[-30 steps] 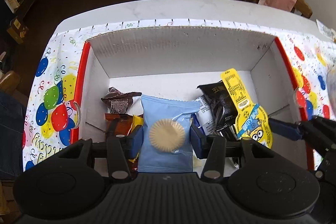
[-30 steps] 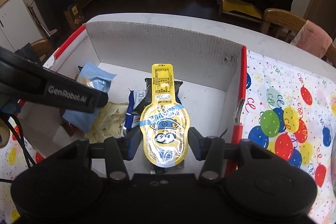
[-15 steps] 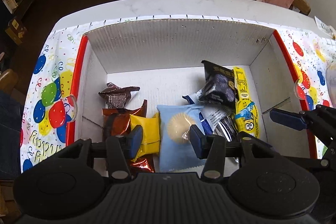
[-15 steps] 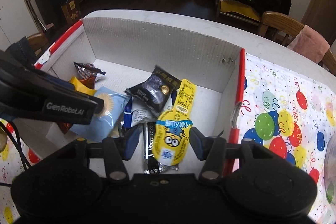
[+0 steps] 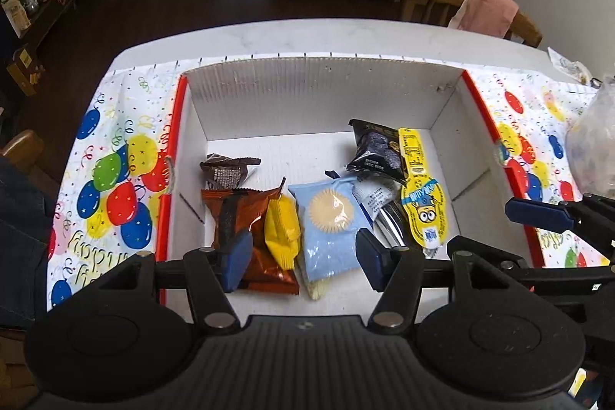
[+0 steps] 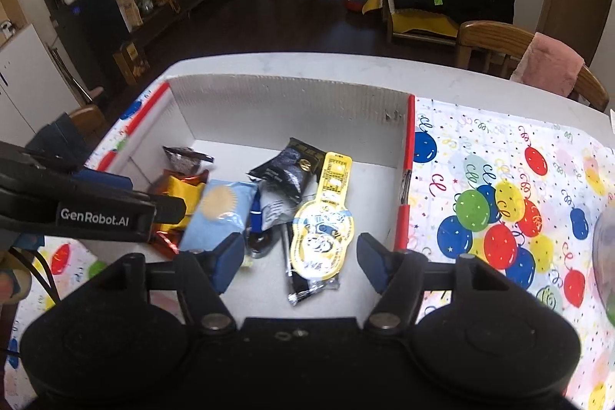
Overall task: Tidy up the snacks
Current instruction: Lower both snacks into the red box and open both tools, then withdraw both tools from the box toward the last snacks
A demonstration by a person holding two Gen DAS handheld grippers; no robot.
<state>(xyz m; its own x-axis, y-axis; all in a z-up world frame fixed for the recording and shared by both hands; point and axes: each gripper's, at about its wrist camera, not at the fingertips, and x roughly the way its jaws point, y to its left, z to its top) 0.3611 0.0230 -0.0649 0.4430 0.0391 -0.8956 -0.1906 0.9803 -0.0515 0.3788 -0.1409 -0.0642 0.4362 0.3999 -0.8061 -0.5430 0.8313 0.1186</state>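
Note:
A white cardboard box point(image 5: 319, 102) with red edges holds several snack packs. The light blue pack point(image 5: 330, 229) lies flat on the box floor, below my left gripper point(image 5: 301, 262), whose jaws are opening with nothing pressed between them. Beside it lie an orange-brown pack point(image 5: 234, 214), a yellow pack point(image 5: 282, 229), a dark brown one point(image 5: 226, 171) and a black one point(image 5: 374, 148). The yellow cartoon pouch point(image 6: 323, 218) lies on the box floor under my right gripper point(image 6: 300, 262), whose jaws are opening too, apart from it. In the right wrist view the blue pack point(image 6: 219, 214) is at the left.
The box sits on a balloon-print cloth point(image 6: 499, 198) over a white table point(image 5: 307, 37). A clear plastic bag point(image 5: 592, 141) rests at the right. A wooden chair with a pink cloth point(image 6: 546, 64) stands behind the table. The right gripper's finger point(image 5: 538, 214) shows in the left wrist view.
Both grippers let go: the light blue pack and the yellow pouch dropped onto the box floor. Both grippers rose and pulled back, jaws wider.

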